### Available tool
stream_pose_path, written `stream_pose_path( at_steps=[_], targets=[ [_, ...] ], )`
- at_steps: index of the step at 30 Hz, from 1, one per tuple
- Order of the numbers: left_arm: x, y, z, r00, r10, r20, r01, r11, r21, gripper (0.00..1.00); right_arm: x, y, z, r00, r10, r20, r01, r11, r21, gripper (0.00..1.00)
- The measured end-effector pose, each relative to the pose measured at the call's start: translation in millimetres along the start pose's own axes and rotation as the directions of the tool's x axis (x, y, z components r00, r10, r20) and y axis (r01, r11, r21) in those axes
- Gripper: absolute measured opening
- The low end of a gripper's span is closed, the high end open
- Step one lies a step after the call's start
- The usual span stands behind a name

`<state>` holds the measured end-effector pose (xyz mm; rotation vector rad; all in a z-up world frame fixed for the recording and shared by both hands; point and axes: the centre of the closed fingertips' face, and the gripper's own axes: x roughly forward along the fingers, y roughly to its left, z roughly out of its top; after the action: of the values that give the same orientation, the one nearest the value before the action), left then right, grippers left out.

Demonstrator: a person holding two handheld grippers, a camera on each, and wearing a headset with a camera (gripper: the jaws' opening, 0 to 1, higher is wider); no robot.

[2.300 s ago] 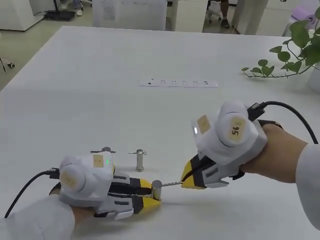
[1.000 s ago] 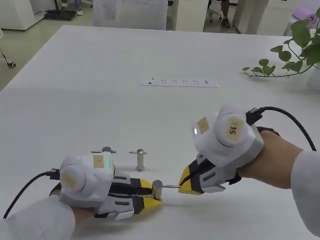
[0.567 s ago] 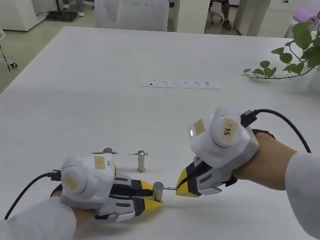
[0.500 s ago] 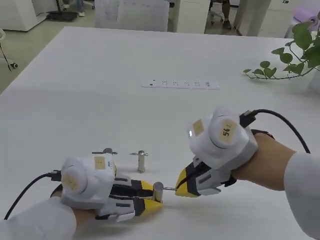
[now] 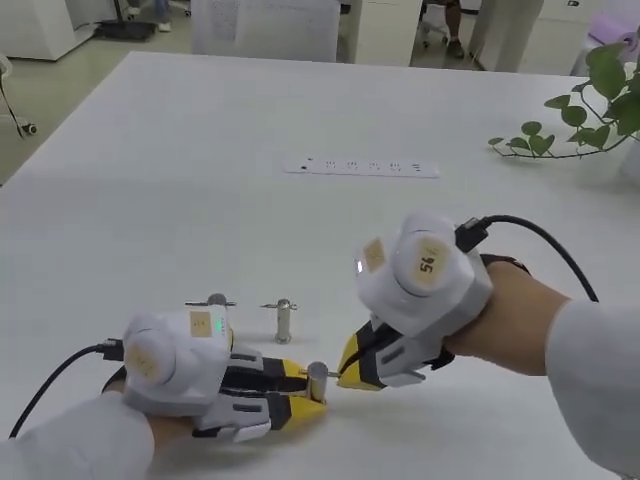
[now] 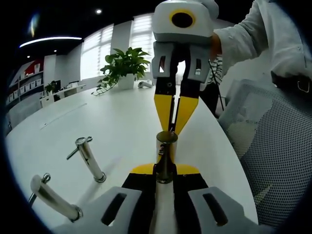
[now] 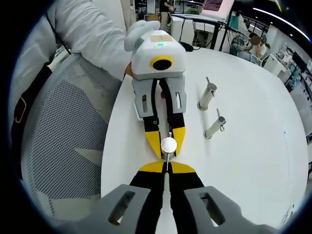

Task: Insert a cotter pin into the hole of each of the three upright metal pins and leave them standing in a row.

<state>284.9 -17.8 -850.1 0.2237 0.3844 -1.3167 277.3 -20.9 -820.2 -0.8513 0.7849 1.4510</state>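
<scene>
Nearest of all, squeezed the left gripper [image 5: 303, 392] tight on the third metal pin [image 5: 318, 381], low on its body, with that pin standing up on the white table [image 5: 300, 150]. Right beside it, pinched a thin cotter pin [image 7: 167, 160] in the right gripper [image 5: 352, 369], yellow tips pressed together on it. Pointed that cotter pin straight at the top of the held pin, touching it at the hole. Seemed to be going in (could not tell how far, too small and partly hidden by the yellow tips).

Just behind, found the middle pin [image 5: 283, 320] standing up alone, with a cotter pin already across its top like a tiny bar. A bit to the left of that, spotted the other pin [image 5: 215, 300], poking up from behind the left gripper, also with a little bar through its top. Counted two of three as done. Left with only the last one, and judged it nearly there.

Left to do, as a guess: push the cotter pin all the way through, let go with both grippers, and leave the third metal pin standing next to its two friends in a row. Needed care there, to avoid tipping it with a bump.

Far back on the table, noticed a white power strip [image 5: 370, 167], and off at the right edge, some green plant leaves [image 5: 600, 90]
</scene>
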Motion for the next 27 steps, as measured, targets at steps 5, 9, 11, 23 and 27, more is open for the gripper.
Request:
stream_pose_path(
  at_steps=[5,9,11,23,27],
  targets=[
    [-0.2,1.1,-1.5,1.0,0.003,0.002,-0.003,1.0,-0.004,0.11,1.9,-0.1,2.3,1.0,0.003,-0.007,-0.003,1.0,-0.008,0.04],
    [-0.4,2.2,-2.9,1.0,0.003,0.002,-0.003,1.0,-0.004,0.11,3.6,-0.5,3.9,0.9999,0.002,-0.015,-0.002,1.0,-0.026,0.04],
    [-0.1,1.3,-2.1,1.0,0.004,0.003,-0.004,1.0,-0.004,0.11,4.3,-0.9,4.5,0.9999,0.003,-0.016,-0.004,1.0,-0.026,0.05],
    [0.4,0.2,-0.8,1.0,0.006,0.004,-0.006,1.0,-0.007,0.11,-4.5,-5.2,0.5,0.9998,-0.019,-0.011,0.02,1.0,0.016,0.14],
    [0.3,-0.3,-0.3,1.0,0.007,0.004,-0.007,1.0,-0.008,0.11,-7.5,-1.5,-3.6,0.9997,-0.021,-0.009,0.021,0.999,0.027,0.14]
  ],
)
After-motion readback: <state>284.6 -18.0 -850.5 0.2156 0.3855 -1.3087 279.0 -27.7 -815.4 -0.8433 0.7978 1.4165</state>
